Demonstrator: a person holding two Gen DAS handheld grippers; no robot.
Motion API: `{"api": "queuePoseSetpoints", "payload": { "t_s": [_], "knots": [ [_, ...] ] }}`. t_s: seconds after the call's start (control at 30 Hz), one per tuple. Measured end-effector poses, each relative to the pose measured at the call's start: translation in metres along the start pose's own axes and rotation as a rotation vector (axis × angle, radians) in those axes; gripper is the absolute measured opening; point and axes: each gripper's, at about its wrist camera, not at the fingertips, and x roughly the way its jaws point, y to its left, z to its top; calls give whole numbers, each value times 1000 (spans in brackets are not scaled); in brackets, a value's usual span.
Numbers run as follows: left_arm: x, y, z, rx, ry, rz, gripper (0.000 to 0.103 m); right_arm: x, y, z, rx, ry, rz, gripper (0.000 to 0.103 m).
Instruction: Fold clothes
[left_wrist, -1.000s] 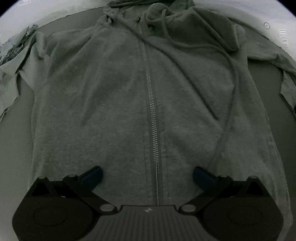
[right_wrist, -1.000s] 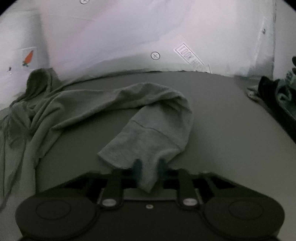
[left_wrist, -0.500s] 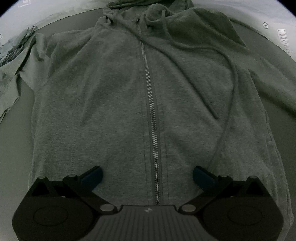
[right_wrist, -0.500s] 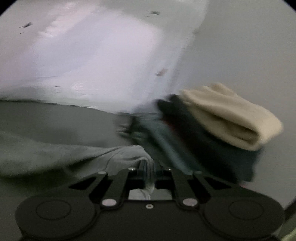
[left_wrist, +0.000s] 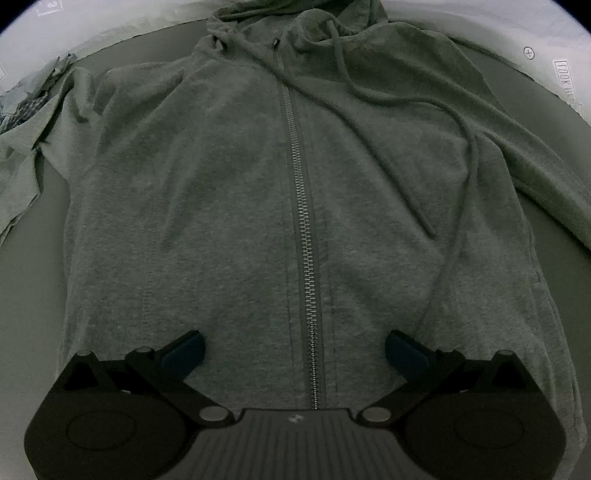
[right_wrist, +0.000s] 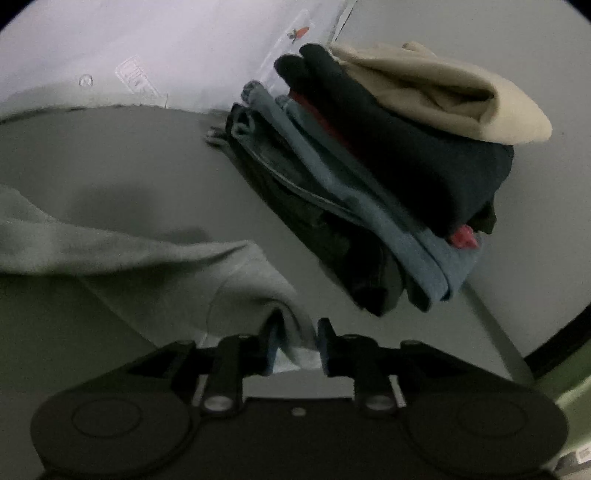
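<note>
A grey zip-up hoodie (left_wrist: 221, 184) lies flat and face up on the grey table (left_wrist: 22, 295), hood at the far end and zipper (left_wrist: 303, 221) closed. My left gripper (left_wrist: 295, 345) hovers open over the hem, one finger on each side of the zipper, holding nothing. The hoodie's right sleeve (left_wrist: 535, 173) stretches out to the right. In the right wrist view my right gripper (right_wrist: 296, 336) is shut on the cuff of that sleeve (right_wrist: 147, 266), which trails off to the left just above the table. The left sleeve (left_wrist: 22, 166) lies bunched at the left edge.
A stack of folded clothes (right_wrist: 388, 177), dark and blue with a beige garment (right_wrist: 461, 96) on top, stands at the table's right end close to my right gripper. A crumpled patterned cloth (left_wrist: 33, 96) lies far left. A white backdrop (right_wrist: 147, 44) rises behind the table.
My right gripper has carried the sleeve cuff outward to the right, unfolding the sleeve until it lies straight; its view now faces the folded stack. The left gripper has stayed still.
</note>
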Motion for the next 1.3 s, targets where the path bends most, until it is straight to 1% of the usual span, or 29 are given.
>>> {"api": "queuePoseSetpoints", "payload": {
  "t_s": [0.03,0.13,0.27,0.3,0.37,0.47,0.6,0.63,0.77,0.8,0.83,0.87,0.9,0.93,1.03,1.1,1.13,1.2,1.23,1.3],
  "knots": [
    [0,0,1,0,0,0,103,-2,-3,3,2,-12,15,30],
    [1,0,2,1,-1,0,103,-9,-6,10,-66,-54,67,39],
    [3,-1,4,1,-2,0,103,-17,11,16,-290,-97,169,40],
    [3,-1,4,1,-2,0,103,-19,13,18,-314,-101,185,40],
    [3,-4,4,1,-3,0,103,-21,14,20,-336,-105,207,43],
    [-3,-2,-14,1,-8,0,103,-24,16,24,-368,-111,241,48],
    [-6,-1,-14,1,-9,0,103,-28,18,28,-399,-114,284,48],
    [-7,0,-12,1,-8,0,103,-27,20,27,-402,-103,282,47],
    [-8,0,-12,4,-9,0,103,-14,30,21,-446,-56,243,46],
    [-8,0,-12,4,-10,-1,103,-11,31,20,-455,-50,239,42],
    [-7,1,-12,5,-10,-1,103,-9,32,18,-460,-46,239,20],
    [-7,1,-12,6,-10,-1,103,-9,33,17,-476,-59,222,10],
    [-7,1,-12,7,-10,-2,103,-11,33,16,-495,-79,199,10],
    [-6,2,-11,7,-10,-2,103,-15,33,16,-501,-137,140,9],
    [-4,4,-9,7,-11,-2,103,-35,29,18,-499,-354,-84,9],
    [-5,2,-9,6,-13,-1,103,-46,30,9,-521,-499,-233,10],
    [-5,3,-9,6,-14,-2,103,-44,32,0,-547,-517,-264,10],
    [-5,2,-9,6,-20,-1,103,-35,39,-21,-611,-506,-288,11],
    [-5,2,-10,6,-22,-1,103,-28,42,-33,-637,-447,-262,11],
    [-7,1,-10,7,-26,-1,103,-11,47,-59,-682,-285,-176,16]
  ]
}}
